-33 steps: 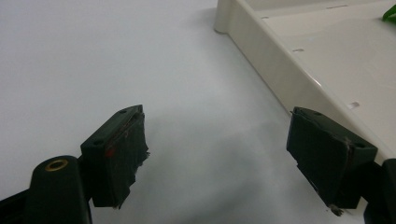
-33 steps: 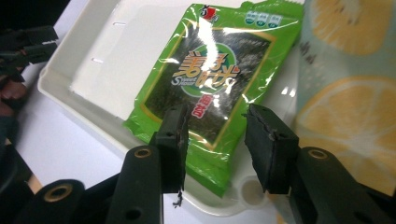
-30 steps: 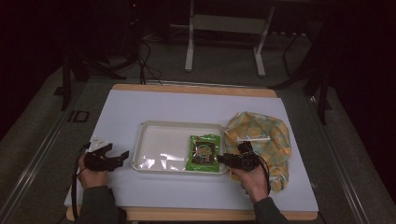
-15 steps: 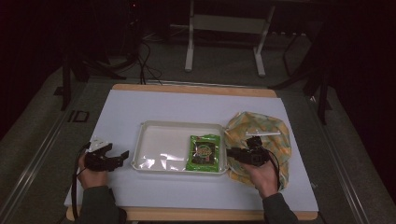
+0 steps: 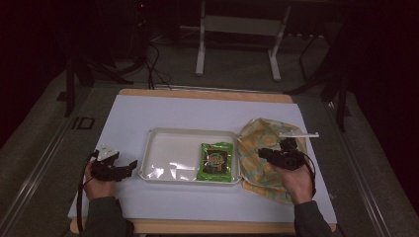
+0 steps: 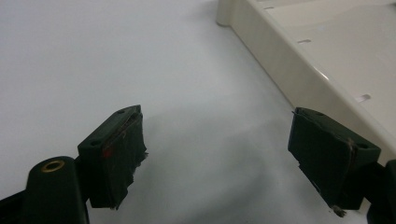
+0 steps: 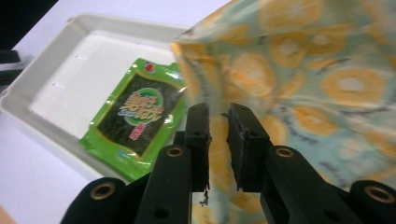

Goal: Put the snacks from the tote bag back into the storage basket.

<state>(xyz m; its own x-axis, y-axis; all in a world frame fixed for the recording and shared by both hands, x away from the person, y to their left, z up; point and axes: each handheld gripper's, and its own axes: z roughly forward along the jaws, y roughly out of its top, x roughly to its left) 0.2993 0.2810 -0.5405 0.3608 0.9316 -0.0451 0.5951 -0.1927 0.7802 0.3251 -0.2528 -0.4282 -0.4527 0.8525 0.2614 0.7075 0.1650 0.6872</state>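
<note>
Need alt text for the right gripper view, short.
The right tool has its two black jaws nearly shut on the edge of a fabric bag printed with lemon slices. Left of it, a green seaweed snack packet lies in a white tray on a white table.

Left claw point(image 5: 129, 166) low over my worktop point(image 5: 163, 111), jaws spread wide, nothing between. Right claw point(image 5: 262, 153) jaws nearly closed, narrow gap, forearm angled inward.
</note>
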